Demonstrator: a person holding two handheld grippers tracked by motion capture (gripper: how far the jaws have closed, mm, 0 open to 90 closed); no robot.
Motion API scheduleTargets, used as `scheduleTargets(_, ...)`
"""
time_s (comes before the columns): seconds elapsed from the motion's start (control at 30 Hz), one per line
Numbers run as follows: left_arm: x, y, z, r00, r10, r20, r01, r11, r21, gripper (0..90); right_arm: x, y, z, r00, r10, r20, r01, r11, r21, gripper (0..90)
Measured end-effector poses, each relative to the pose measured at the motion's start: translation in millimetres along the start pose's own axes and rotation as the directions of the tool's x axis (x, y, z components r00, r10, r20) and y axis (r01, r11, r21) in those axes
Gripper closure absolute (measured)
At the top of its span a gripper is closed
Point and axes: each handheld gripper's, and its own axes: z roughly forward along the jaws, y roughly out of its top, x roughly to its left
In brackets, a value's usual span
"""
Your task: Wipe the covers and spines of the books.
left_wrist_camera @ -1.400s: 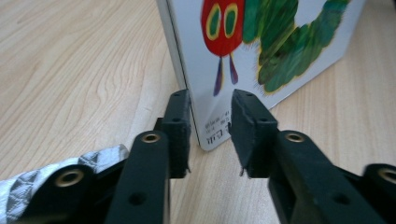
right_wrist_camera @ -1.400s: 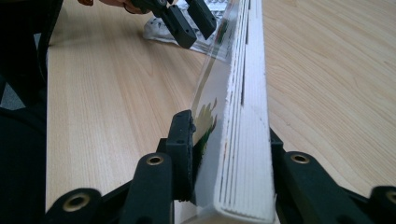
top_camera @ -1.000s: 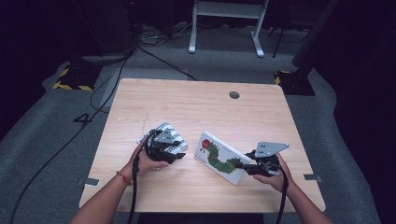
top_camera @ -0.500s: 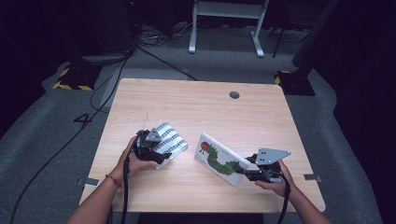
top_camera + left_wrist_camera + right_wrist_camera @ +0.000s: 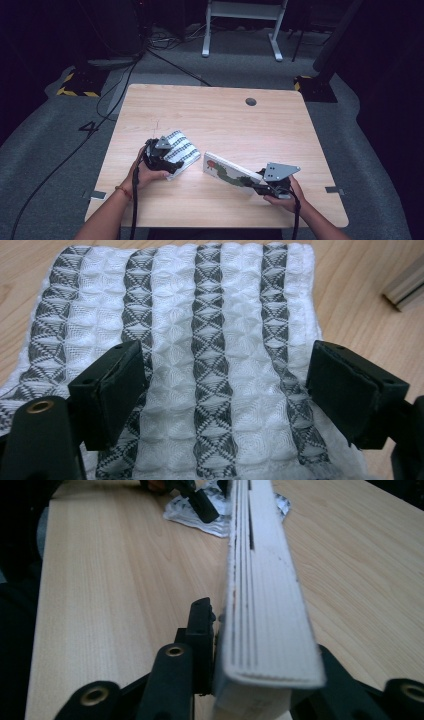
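A folded white cloth with grey patterned stripes (image 5: 182, 147) lies flat on the wooden table (image 5: 225, 120). My left gripper (image 5: 171, 161) sits at its near-left end. In the left gripper view the jaws (image 5: 227, 372) have just been opening and stand wide apart over the cloth (image 5: 215, 315), pads not pressing it. My right gripper (image 5: 254, 184) is shut on the near corner of a white picture book (image 5: 227, 170), which is tilted up on its edge. The book's page edges (image 5: 260, 555) run away from the jaws in the right gripper view.
A round cable hole (image 5: 251, 101) sits near the table's far edge. Behind the table are a white metal frame (image 5: 240, 30) and cables on the grey floor. Bare tabletop lies beyond the cloth and the book.
My left gripper has slid left off the top of the cloth, uncovering more of it. The right gripper and the book have hardly moved.
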Motion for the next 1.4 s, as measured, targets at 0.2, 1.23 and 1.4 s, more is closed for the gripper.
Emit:
scheduleTargets(0.2, -1.1, 0.7, 0.5, 1.0000, -0.005, -0.004, 0.005, 1.0000, 0.003, 15.6, -5.3, -0.5, -4.5, 0.9978, -0.039, 0.054, 0.039, 0.999, 0.015, 75.1)
scheduleTargets(1.23, -0.6, 12.0, -8.5, 0.9961, -0.025, 0.084, 0.029, 0.9986, -0.043, 80.9, -22.3, 0.3, -11.6, 0.9928, -0.040, 0.113, 0.043, 0.999, -0.017, 75.8)
scheduleTargets(1.4, -13.6, 27.9, -30.3, 0.9862, 0.026, 0.164, 0.004, 0.9834, -0.181, 81.1, -21.3, 3.0, -13.3, 0.9903, -0.065, 0.123, 0.068, 0.998, -0.019, 75.8)
